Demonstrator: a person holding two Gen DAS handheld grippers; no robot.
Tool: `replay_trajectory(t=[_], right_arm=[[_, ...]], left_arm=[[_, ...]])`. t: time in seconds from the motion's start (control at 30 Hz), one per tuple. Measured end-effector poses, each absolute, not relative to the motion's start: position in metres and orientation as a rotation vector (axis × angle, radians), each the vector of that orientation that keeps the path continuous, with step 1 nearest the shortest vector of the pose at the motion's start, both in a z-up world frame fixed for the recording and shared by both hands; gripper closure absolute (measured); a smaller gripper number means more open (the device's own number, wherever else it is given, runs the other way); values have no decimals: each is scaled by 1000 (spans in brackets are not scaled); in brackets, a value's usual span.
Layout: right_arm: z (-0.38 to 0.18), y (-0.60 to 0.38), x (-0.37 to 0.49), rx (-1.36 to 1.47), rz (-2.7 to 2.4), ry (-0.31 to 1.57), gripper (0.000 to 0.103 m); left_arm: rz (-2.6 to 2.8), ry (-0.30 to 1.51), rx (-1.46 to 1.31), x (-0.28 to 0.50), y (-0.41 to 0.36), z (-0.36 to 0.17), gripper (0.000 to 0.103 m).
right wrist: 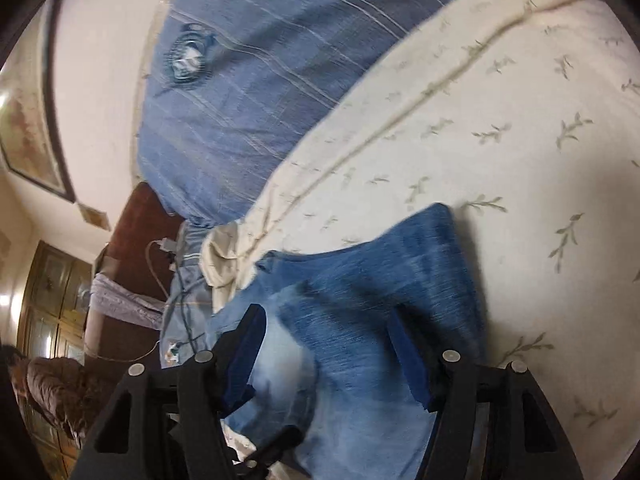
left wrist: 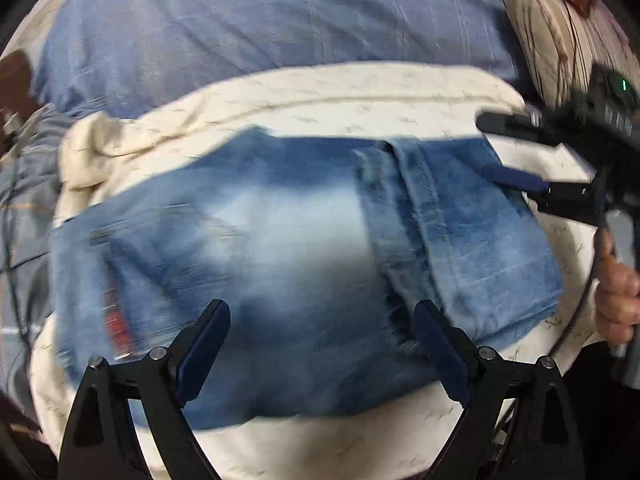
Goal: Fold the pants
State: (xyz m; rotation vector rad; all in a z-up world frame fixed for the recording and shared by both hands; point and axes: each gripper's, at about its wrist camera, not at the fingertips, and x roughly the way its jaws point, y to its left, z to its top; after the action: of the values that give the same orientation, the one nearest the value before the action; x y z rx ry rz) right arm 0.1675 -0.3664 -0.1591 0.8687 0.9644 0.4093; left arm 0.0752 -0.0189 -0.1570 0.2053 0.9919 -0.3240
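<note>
Where the cream blanket (left wrist: 360,92) with little leaf prints covers the bed, the blue jeans (left wrist: 280,248) lie folded into a thick, soft block, pale and faded in the middle. Both the left gripper (left wrist: 320,344) and right gripper (right wrist: 326,354) stand wide above the denim, holding nothing.

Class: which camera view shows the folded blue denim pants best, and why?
The left wrist view: the folded blue denim pants appear almost whole on the cream leaf-print blanket. The right wrist view shows only their near part.
</note>
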Motion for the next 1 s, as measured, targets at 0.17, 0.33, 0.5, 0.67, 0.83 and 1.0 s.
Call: replay_trajectory(t=[0.17,0.33,0.5,0.67,0.83,1.0], right_arm=[[-155,-330,168,769,424,975,36],[-167,-302,174,661,408,1055,35],[-149,-303,147,635,454,983,35],[-130,-290,106,533,504,921,35],[-136,-284,85,456,490,963,35],[-133,-300,77,461,459,926,35]], left_arm=[[-195,952,127,62,52,-137,9],[24,980,-6,61,150,-142,9],[116,996,-176,49,215,-148,9],[48,989,-311,49,231,-156,9],[-2,1015,-400,70,232,-173,9],[-107,1080,-485,94,218,-192,9]])
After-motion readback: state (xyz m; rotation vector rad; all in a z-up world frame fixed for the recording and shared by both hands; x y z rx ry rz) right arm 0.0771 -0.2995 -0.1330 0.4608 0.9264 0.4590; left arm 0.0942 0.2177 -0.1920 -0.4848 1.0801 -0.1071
